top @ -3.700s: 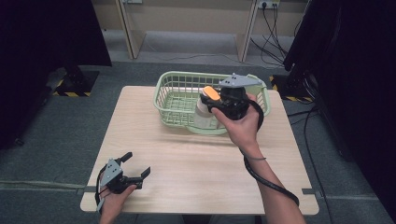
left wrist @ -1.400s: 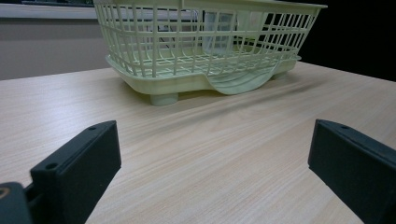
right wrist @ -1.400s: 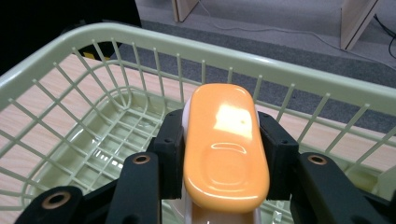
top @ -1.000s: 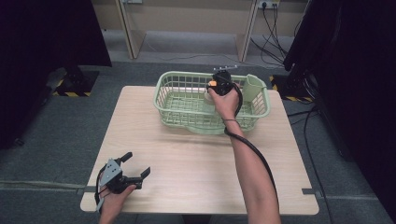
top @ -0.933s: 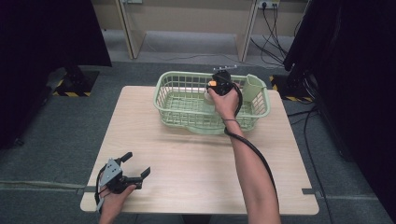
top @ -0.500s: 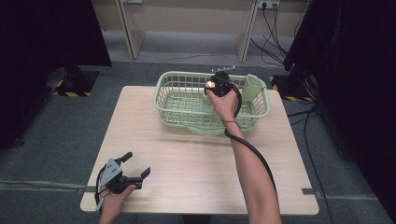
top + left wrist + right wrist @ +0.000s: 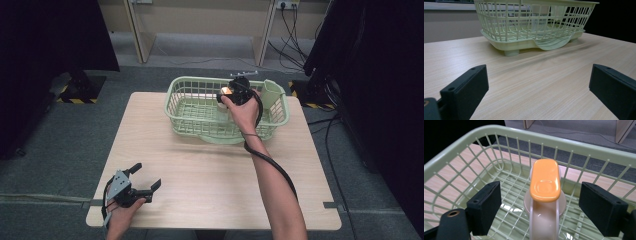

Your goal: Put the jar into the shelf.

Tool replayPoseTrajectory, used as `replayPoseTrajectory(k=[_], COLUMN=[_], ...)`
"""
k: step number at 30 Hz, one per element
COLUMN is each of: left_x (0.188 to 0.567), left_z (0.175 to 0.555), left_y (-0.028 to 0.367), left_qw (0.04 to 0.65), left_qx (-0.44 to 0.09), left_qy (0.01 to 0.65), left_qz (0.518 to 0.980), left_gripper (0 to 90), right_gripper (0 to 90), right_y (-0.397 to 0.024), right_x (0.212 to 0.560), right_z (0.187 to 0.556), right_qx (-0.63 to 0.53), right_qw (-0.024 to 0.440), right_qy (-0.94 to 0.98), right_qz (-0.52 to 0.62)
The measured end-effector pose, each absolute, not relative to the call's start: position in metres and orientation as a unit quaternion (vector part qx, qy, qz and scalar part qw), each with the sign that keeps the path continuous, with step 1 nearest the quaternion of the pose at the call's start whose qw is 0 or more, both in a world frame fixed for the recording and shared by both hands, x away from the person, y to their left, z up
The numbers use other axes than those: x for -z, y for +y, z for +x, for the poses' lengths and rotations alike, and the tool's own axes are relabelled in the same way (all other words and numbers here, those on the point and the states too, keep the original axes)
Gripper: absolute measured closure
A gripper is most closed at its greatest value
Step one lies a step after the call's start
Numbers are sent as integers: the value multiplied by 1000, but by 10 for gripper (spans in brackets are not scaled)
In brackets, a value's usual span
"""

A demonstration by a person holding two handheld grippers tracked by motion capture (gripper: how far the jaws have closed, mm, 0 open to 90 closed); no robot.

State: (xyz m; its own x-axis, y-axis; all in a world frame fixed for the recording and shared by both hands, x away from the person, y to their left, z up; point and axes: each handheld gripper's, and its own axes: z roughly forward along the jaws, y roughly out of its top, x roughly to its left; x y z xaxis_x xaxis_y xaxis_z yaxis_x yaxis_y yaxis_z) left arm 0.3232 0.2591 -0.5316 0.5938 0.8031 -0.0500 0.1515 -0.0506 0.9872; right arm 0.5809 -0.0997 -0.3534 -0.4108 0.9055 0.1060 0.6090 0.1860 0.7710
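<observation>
A white container with an orange lid [image 7: 545, 180] stands upright inside the pale green basket [image 7: 574, 145], near its far right part [image 7: 224, 91]. My right gripper [image 7: 540, 195] hangs over it in the basket [image 7: 235, 92]. Its jaws have just been opening and now stand wide on either side of the container, with gaps to both pads. My left gripper [image 7: 146, 176] rests open at the table's near left corner, nothing between its jaws [image 7: 536, 82]. From there the basket [image 7: 506, 25] stands far ahead, the container [image 7: 537, 17] visible through its mesh.
The basket [image 7: 172, 97] sits at the far middle of the light wooden table [image 7: 200, 180]. A small side cup [image 7: 272, 92] is fixed to the basket's right end. Cables trail on the grey floor behind the table.
The right hand carried the white container from above the basket's front down into its far right part, then the jaws spread apart off it. The left hand has kept still.
</observation>
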Motion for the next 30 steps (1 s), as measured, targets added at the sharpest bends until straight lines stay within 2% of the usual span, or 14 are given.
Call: replayPoseTrajectory(k=[9,30], left_x=[532,532], left_z=[323,323], left_y=[259,259], left_qw=[589,589], left_qx=[-277,-277], left_qy=[356,357], left_qz=[670,670], left_gripper=[19,19], right_gripper=[125,96], right_y=[-106,-110], right_x=[344,343], right_z=[564,536], right_qx=[-406,-414], right_qw=[181,172], right_qy=[744,755], right_qz=[499,479])
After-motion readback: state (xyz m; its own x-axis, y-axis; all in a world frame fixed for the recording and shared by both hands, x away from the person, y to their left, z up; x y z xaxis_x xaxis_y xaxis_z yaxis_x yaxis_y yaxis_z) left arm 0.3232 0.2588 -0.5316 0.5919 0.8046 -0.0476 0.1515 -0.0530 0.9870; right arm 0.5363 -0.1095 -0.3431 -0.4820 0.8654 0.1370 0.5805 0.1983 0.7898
